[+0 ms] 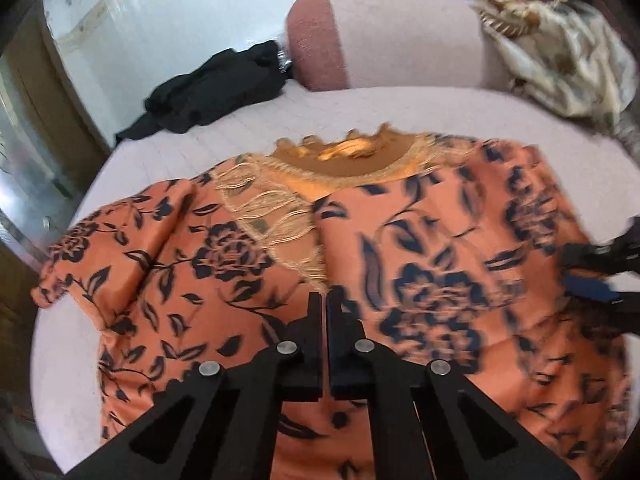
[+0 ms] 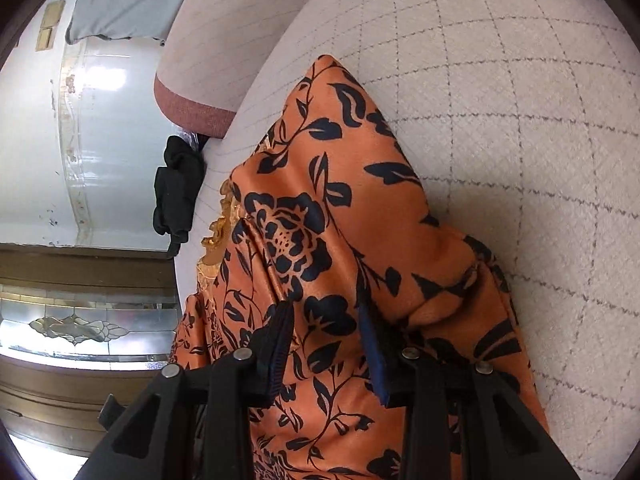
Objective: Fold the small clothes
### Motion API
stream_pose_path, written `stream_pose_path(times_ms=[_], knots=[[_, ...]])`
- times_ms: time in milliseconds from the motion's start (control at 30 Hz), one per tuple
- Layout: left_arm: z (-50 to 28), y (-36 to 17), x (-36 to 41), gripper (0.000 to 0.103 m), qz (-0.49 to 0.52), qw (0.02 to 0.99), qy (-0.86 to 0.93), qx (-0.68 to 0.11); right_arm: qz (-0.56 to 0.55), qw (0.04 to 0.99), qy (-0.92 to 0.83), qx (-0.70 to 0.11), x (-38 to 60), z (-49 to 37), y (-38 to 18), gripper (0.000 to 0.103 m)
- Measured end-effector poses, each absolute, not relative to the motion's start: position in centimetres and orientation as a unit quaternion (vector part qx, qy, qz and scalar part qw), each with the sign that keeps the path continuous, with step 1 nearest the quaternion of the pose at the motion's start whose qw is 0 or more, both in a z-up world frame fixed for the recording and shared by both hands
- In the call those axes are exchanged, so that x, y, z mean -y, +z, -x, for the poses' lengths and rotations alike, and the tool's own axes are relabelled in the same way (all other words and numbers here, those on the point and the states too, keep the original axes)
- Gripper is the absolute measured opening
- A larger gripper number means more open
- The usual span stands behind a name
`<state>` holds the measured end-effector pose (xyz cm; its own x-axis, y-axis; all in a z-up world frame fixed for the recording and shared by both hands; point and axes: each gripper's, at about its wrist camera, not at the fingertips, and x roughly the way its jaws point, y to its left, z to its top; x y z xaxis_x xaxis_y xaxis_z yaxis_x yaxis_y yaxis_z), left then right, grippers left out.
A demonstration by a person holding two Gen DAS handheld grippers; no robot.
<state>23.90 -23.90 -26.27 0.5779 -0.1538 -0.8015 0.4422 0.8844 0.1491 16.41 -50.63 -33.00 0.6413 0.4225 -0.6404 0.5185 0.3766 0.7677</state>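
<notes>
An orange garment (image 1: 420, 240) with a dark flower print lies spread on a pale quilted cushion (image 1: 360, 108), its gold fringed neckline (image 1: 344, 160) at the far side. My left gripper (image 1: 324, 300) is shut at the garment's middle, its tips on a cloth edge just below the fringe. In the right wrist view the orange garment (image 2: 360, 200) is bunched into a raised ridge. My right gripper (image 2: 324, 306) is closed on a thick fold of it, with cloth filling the gap between the fingers. The right gripper (image 1: 600, 276) also shows at the garment's right edge in the left wrist view.
A black cloth (image 1: 216, 88) lies crumpled at the far left of the cushion. A beige patterned cloth (image 1: 560, 52) is draped at the far right over the pink backrest (image 1: 400, 40). Left of the cushion (image 2: 520, 120) stand a white wall and a wooden cabinet (image 2: 80, 320) with glass.
</notes>
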Motion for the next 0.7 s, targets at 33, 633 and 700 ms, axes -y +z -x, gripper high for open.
stream_pose_path(times_ms=[33,633,700], knots=[[-23.3,-26.0,24.4,0.011,-0.169,0.869,-0.183,-0.427,-0.56,0.713,-0.034,-0.421,50.6,-16.5,-33.1,0.037],[-22.5,-28.8,32.0,0.09,-0.219,0.821,-0.268,-0.455,-0.565,0.708,-0.025,-0.423,50.8,-16.5,-33.5,0.038],[-22.3,-29.6,32.6,0.09,-0.243,0.816,-0.261,-0.454,-0.566,0.707,-0.024,-0.424,50.9,-16.5,-33.5,0.038]])
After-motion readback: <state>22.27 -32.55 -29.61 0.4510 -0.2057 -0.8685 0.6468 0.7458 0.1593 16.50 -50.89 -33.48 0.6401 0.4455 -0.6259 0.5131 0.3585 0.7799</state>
